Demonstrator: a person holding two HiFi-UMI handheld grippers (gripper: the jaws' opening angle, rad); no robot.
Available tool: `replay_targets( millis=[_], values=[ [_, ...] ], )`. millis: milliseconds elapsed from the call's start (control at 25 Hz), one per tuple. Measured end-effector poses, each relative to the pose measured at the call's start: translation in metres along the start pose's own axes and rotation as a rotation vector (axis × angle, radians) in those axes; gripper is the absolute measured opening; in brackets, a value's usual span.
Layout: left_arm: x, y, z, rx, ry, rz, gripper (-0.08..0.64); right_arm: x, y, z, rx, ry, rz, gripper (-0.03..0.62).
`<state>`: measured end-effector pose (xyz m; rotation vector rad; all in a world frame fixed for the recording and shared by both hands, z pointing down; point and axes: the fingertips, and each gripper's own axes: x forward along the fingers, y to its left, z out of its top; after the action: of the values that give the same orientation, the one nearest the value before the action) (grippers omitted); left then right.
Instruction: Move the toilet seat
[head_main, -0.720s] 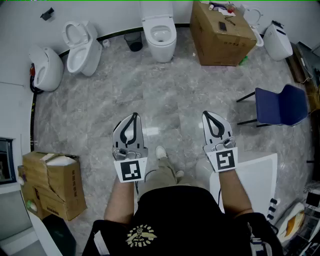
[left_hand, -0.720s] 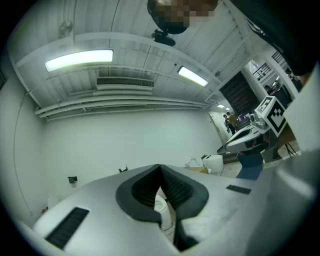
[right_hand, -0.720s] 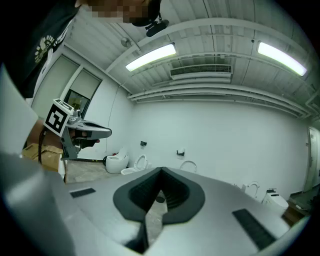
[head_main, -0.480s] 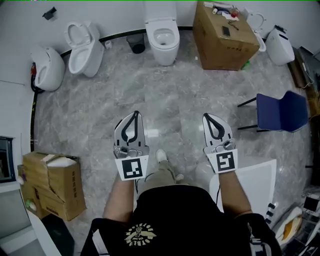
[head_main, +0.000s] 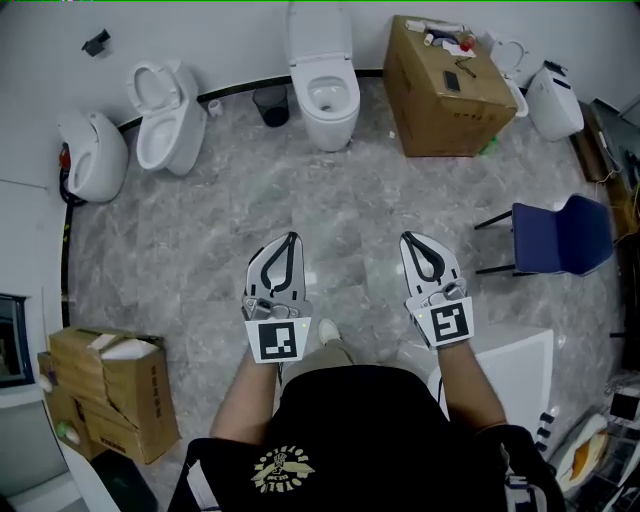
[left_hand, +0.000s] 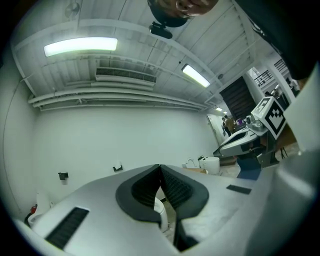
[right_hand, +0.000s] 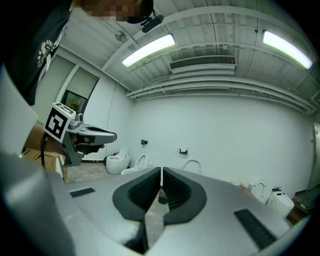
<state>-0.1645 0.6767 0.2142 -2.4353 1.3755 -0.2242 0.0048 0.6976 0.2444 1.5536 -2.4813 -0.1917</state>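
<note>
Left tongs (head_main: 288, 242): pressed together, nothing pinched, held in air above floor (head_main: 200, 230). Right tongs (head_main: 411, 243): likewise pressed together, nothing between. Toilet seat (head_main: 327, 92): on middle toilet at far wall, well ahead of both tongs. Black-white square marker on each tongs' cube. Print on cardboard box (head_main: 120, 385), behind-left of left tongs, too small to read.
</note>
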Motion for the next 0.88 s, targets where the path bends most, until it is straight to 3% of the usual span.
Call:
replay_targets(
  millis=[120, 200, 240, 280, 320, 520, 880],
  values=[
    [0.011, 0.013, -0.002, -0.039, -0.019, -0.026, 0.020, 0.017, -0.002, 0.003, 0.012, 0.014, -0.008, 0.031],
    [0.016, 0.024, -0.007, -0.110, -0.023, -0.011, 0.022, 0.025, -0.003, 0.004, 0.029, 0.035, -0.014, 0.033],
    [0.019, 0.029, -0.012, -0.142, -0.015, -0.004, 0.053, 0.028, -0.003, 0.006, 0.035, 0.033, -0.014, 0.046],
    [0.021, 0.033, -0.017, -0.160, -0.002, -0.005, 0.141, 0.030, -0.002, 0.007, 0.042, 0.029, -0.010, 0.090],
    [0.022, 0.037, -0.022, -0.165, 0.009, -0.009, 0.184, 0.032, -0.001, 0.007, 0.050, 0.028, -0.005, 0.141],
    [0.020, 0.053, -0.037, -0.189, 0.044, -0.006, 0.186, 0.037, -0.003, 0.003, 0.066, 0.052, -0.013, 0.197],
    [0.037, 0.056, -0.047, -0.158, 0.098, -0.014, 0.190, 0.044, -0.025, -0.011, 0.146, 0.072, -0.024, 0.206]
  ],
)
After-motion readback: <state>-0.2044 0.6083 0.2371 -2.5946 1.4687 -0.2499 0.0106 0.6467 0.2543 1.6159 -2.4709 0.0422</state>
